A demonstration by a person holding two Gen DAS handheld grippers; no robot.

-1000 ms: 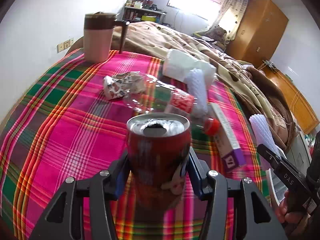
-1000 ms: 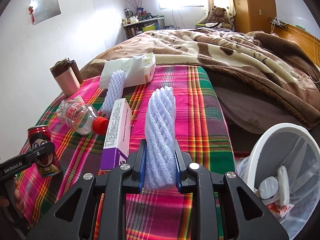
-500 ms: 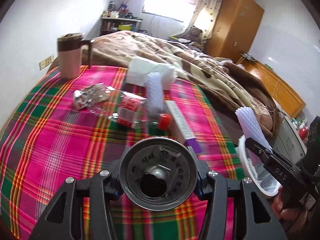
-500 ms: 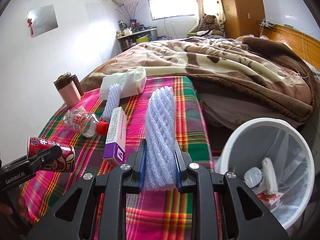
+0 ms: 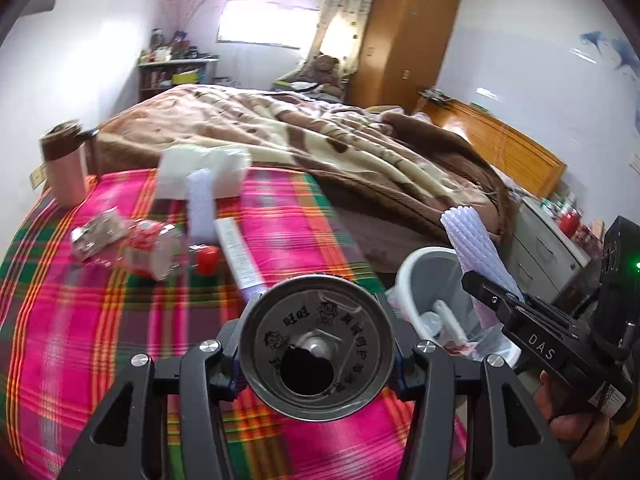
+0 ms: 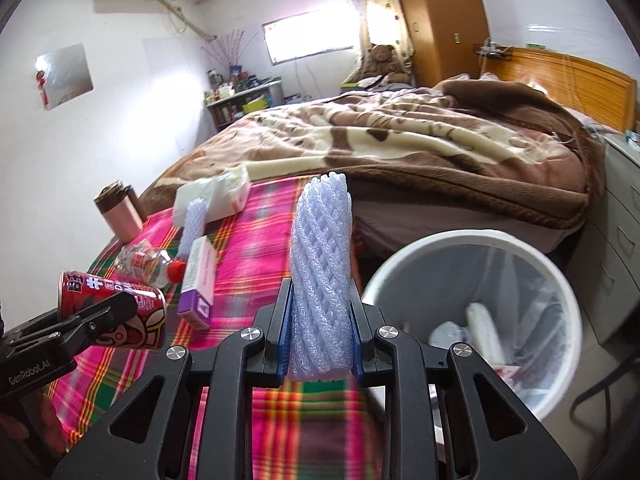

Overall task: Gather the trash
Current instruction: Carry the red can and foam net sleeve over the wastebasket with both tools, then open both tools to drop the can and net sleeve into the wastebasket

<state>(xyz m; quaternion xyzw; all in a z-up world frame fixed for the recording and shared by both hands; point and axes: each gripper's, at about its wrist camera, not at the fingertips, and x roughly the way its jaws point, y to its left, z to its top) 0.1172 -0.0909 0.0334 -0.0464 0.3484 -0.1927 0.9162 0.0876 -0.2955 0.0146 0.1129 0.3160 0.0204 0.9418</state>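
Note:
My left gripper point(image 5: 316, 356) is shut on a red drink can point(image 5: 316, 346), tipped so its open top faces the camera; the right wrist view shows that can point(image 6: 114, 314) lying sideways in the air above the plaid cloth. My right gripper point(image 6: 320, 326) is shut on a pale lilac foam net sleeve point(image 6: 322, 264), held upright left of the white bin point(image 6: 536, 248). The left wrist view shows the sleeve point(image 5: 474, 244) above the bin point(image 5: 408, 268), which holds some trash.
On the plaid cloth point(image 5: 80, 320) lie a plastic bottle with a red cap point(image 5: 160, 250), a crumpled wrapper point(image 5: 96, 232), a long purple-ended box point(image 6: 200, 280), another foam sleeve point(image 5: 200, 200), a tissue pack point(image 6: 218, 196) and a pink mug point(image 5: 64, 168). A grey drawer unit point(image 6: 620, 224) stands behind the bin.
Both grippers rose and swung right toward the bin. The can tipped from upright until its top faces the camera. The bin grew larger in both views.

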